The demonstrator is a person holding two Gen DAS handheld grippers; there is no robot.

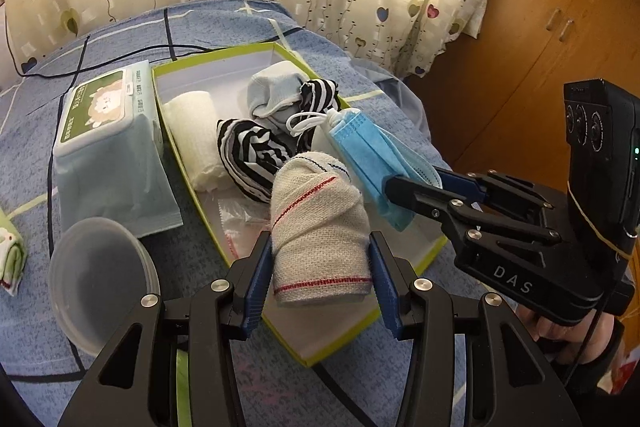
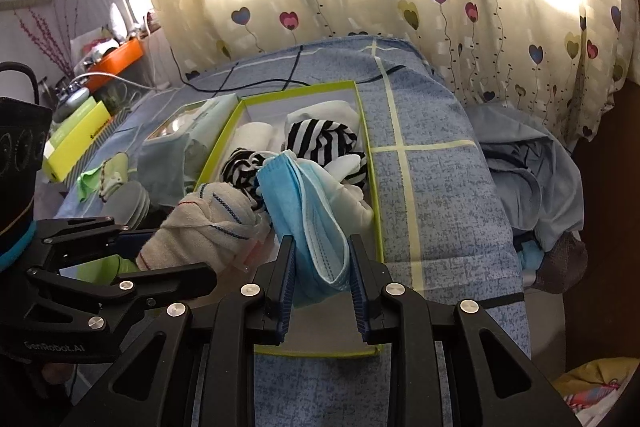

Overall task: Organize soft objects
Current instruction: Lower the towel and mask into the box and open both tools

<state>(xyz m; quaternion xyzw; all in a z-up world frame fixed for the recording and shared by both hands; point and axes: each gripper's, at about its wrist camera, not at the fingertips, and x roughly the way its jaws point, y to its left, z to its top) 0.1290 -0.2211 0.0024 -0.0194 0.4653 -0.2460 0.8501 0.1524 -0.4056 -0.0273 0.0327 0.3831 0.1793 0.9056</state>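
Over the bed's box (image 1: pixel 224 61), left jaws pinch a rolled cloth (image 1: pixel 320 227), right jaws a blue mask (image 2: pixel 304 211).

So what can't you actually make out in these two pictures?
- Box floor, both views: covered by the striped socks and rolled cloths.
- Mask lower end, right wrist view: behind the right gripper.
- Wipes pack print, left wrist view: too small.

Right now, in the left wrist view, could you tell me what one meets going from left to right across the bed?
Small green-printed cloth → clear plastic lid → wet wipes pack → rolled beige cloth in the left gripper → blue face mask → right gripper, shut on the mask.
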